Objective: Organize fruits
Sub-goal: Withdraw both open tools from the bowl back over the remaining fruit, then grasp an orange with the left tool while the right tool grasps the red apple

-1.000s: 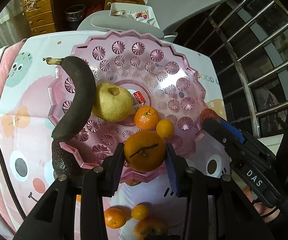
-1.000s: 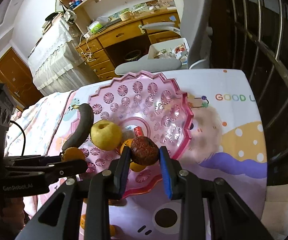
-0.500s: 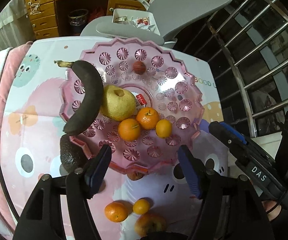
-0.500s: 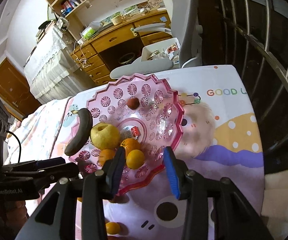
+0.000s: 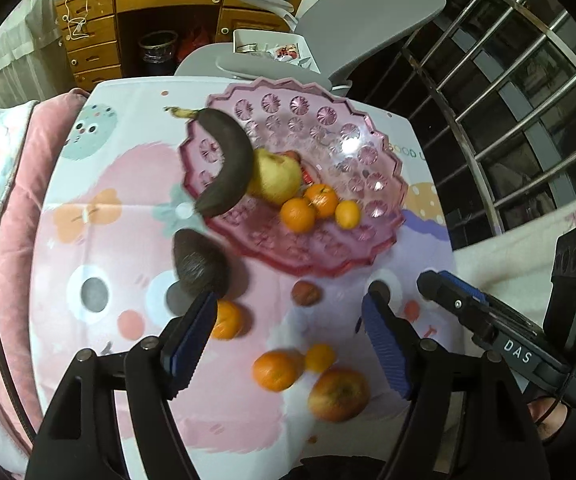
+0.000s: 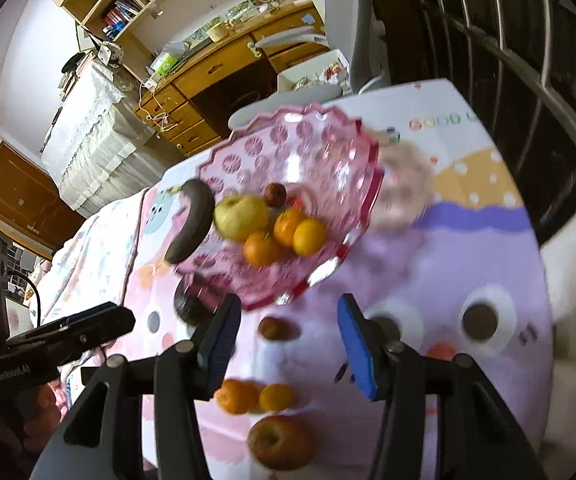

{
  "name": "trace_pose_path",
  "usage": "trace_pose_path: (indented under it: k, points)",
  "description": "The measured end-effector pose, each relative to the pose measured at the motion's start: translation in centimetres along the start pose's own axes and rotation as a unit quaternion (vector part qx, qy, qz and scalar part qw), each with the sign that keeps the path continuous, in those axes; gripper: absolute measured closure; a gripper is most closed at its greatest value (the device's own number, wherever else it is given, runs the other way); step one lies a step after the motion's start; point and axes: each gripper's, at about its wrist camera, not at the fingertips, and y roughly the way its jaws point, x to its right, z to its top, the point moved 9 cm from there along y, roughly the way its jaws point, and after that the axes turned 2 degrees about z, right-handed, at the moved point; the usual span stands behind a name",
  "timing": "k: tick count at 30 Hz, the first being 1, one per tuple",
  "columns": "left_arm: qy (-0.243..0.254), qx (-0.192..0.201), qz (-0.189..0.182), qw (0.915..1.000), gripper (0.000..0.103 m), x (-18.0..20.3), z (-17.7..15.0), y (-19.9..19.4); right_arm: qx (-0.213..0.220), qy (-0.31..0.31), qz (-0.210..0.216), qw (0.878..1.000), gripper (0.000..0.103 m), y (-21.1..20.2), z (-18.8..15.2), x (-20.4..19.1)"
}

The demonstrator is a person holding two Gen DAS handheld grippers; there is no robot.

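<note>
Both empty, jaws opening: left hand-held gripper (image 5: 288,332), right hand-held gripper (image 6: 285,344). Next item: your small brown fruit (image 5: 306,294) near the table's front edge; centre, lower, then pinch gently for the scalloped pink plastic tray (image 5: 352,264).

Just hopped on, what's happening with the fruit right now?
A person is sorting fruit into the pink bowl. Both the left hand-held gripper and the right hand-held gripper are empty, jaws opening. The bowl holds a banana, pear and oranges; an avocado and apple remain on the table.
</note>
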Motion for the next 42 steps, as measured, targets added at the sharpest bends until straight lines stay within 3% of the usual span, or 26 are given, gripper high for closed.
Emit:
trace_pose_path:
  k: [6, 10, 13, 24, 34, 42]
  points:
    - [0.017, -0.013, -0.002, 0.9998, 0.029, -2.3, -2.4, -1.1, -0.015, 0.023, -0.010, 1.000, 0.050, -0.2, -4.3, -1.7]
    - [0.040, -0.023, -0.009, 0.9989, 0.026, -3.1, -3.7, -1.6, -0.023, 0.048, -0.019, 0.998, 0.039, -0.3, -6.9, -2.6]
    - [0.059, -0.034, -0.011, 0.9976, 0.025, -3.5, -4.4, -1.3, -0.030, 0.065, -0.029, 0.997, 0.039, -0.2, -8.6, -2.7]
    - [0.137, -0.099, -0.006, 0.9856, 0.025, -2.9, -7.6, 3.5, -0.033, 0.097, -0.070, 0.992, 0.035, 0.8, -14.1, -1.5]
    - [0.194, -0.133, -0.001, 0.9720, 0.025, -1.0, -8.7, 7.6, -0.014, 0.023, -0.111, 0.994, 0.035, 2.2, -15.9, -2.0]
    - [0.209, -0.155, 0.011, 0.9655, 0.025, -0.5, -9.1, 10.5, 0.009, -0.061, -0.143, 0.988, 0.035, 3.5, -15.5, -2.1]
